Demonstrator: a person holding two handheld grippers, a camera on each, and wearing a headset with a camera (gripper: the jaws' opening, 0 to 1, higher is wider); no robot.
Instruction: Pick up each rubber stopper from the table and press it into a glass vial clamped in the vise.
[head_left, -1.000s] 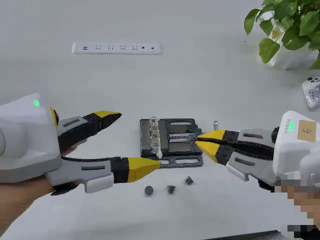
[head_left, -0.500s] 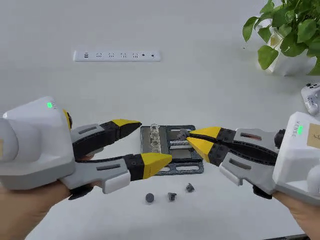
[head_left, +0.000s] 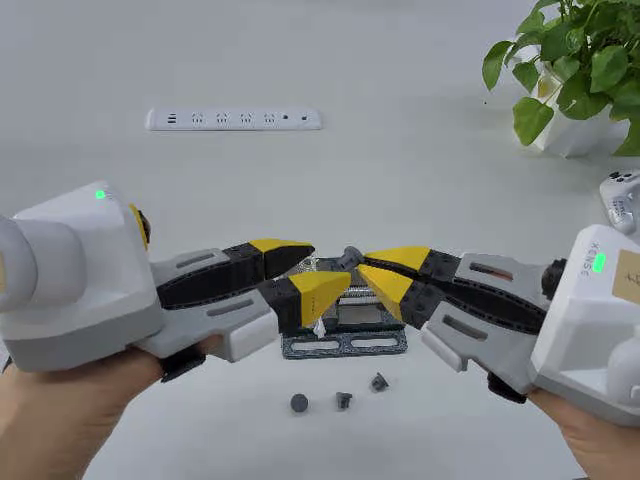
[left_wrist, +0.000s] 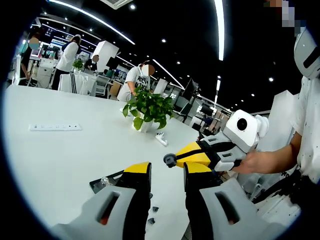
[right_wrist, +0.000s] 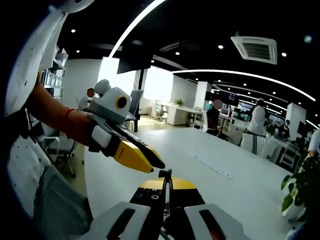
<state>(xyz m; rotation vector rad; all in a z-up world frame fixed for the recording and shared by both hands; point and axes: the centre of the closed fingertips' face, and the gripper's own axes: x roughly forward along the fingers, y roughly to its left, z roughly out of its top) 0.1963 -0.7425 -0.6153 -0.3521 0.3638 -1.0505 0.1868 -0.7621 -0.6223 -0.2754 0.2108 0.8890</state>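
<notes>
The white table (head_left: 400, 180) carries everything. The left gripper (head_left: 325, 268), held in the person's left hand (head_left: 60, 415), reaches in roughly level from the left. Its yellow-tipped fingers are spread a little with nothing between them, over the left part of the vise (head_left: 345, 343). The right gripper (head_left: 364, 265) comes in from the right, its tips facing the left one's and just apart from them. Its fingers are pinched on a dark rubber stopper (head_left: 349, 256), which sticks out past the tips above the vise. The vise lies flat on the table beneath both sets of tips. In the head view the left fingers hide most of its glass vials (left_wrist: 104, 180). Three more stoppers (head_left: 343, 401) lie in a row on the table just in front of the vise.
</notes>
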